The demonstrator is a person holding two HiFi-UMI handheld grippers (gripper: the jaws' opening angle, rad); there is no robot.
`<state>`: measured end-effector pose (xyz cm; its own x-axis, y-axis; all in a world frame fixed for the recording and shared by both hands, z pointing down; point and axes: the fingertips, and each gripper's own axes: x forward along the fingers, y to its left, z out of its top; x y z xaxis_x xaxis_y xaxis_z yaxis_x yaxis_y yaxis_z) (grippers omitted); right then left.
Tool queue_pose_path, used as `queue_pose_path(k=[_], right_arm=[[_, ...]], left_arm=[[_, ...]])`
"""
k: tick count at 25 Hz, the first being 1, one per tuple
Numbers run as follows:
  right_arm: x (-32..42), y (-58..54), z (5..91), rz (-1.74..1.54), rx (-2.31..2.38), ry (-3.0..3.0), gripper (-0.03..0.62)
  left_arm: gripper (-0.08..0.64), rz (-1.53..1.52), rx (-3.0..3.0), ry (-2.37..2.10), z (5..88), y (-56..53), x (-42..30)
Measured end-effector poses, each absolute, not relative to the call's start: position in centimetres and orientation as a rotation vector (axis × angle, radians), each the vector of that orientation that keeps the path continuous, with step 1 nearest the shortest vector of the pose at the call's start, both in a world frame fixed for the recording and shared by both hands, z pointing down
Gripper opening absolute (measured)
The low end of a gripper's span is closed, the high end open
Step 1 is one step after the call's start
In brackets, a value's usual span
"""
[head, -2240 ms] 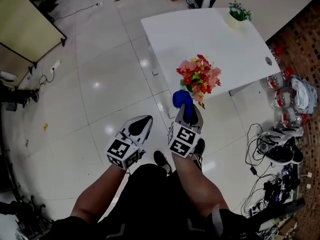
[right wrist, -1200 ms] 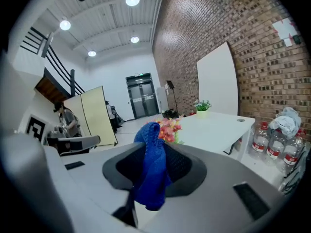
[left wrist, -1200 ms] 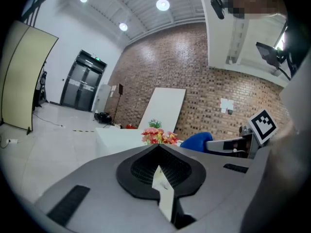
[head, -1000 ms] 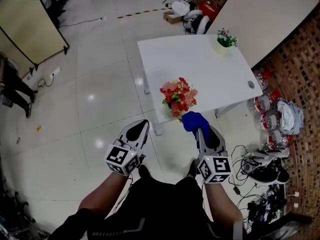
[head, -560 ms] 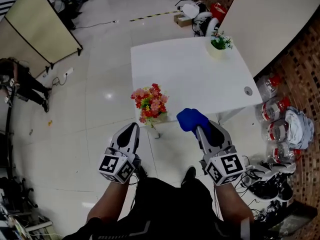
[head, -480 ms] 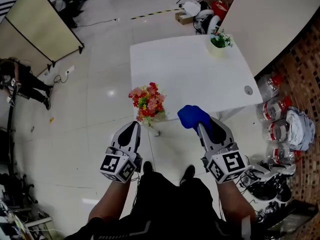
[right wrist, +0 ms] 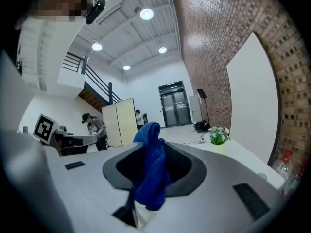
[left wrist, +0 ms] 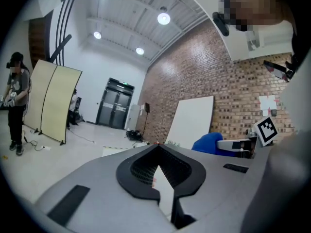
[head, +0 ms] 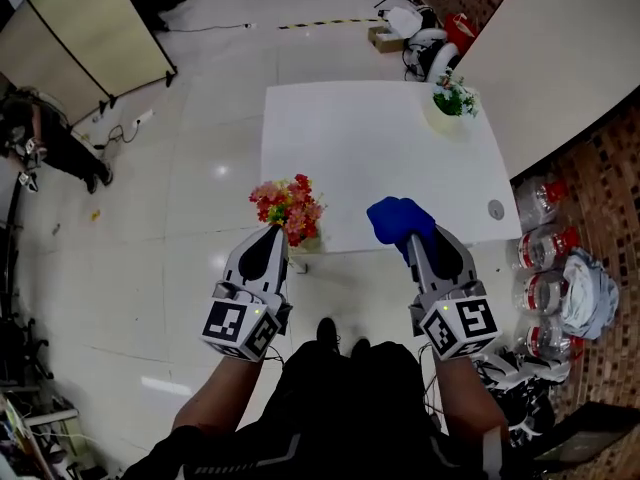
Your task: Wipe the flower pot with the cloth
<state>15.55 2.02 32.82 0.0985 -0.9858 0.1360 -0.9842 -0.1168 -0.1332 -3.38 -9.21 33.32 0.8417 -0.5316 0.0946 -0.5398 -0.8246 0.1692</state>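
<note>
The flower pot, pale and full of red and pink flowers, stands on the near left corner of the white table. My left gripper points at it with its tip just left of the pot, jaws together and nothing held. In the left gripper view its jaws leave only a thin slit. My right gripper is shut on a bunched blue cloth over the table's near edge, right of the pot. In the right gripper view the cloth hangs out between the jaws.
A small green plant in a pale pot sits at the table's far right. A cable hole marks the near right corner. Water bottles and cables lie on the floor to the right. A folding screen and a person stand to the left.
The view has swung, and the table now lies straight ahead. Both grippers are closer to its near edge, the left tip now beside the pot. The right gripper still holds the cloth.
</note>
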Motion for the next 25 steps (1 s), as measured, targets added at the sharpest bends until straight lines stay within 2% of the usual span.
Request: queue_pose_path(k=[12,18,25], right_arm=[[25.7,-4.2,32.0,-0.276,-2.048,2.330,0.098],[26.9,-6.9,30.5,-0.199,-1.720,2.614,0.098],[24.4,-10.7,30.5,-0.218,-1.609,2.707,0.098]], left_arm=[[0.002,0.082,2.681,-1.178,34.2,-8.9,3.8],[0.003,0.024,2.548,-1.457,33.5,-6.6,5.0],[0.003,0.042,2.510,-1.572,33.3,-4.9,3.2]])
